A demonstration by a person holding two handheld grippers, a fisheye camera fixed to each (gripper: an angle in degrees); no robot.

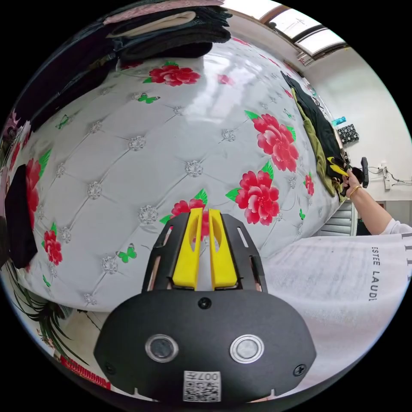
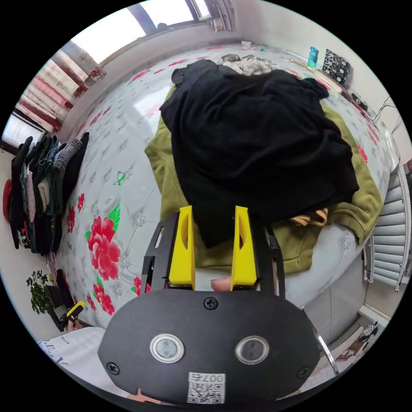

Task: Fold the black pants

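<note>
Parted right claw astride black pants hem

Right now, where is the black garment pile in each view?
Left gripper view: black garment lies far off at the upper right, along the bed's edge, over the olive garment.
Right gripper view: black garment fills the centre, just beyond the open jaws.
Shared landmark: the flowered bed cover.
</note>
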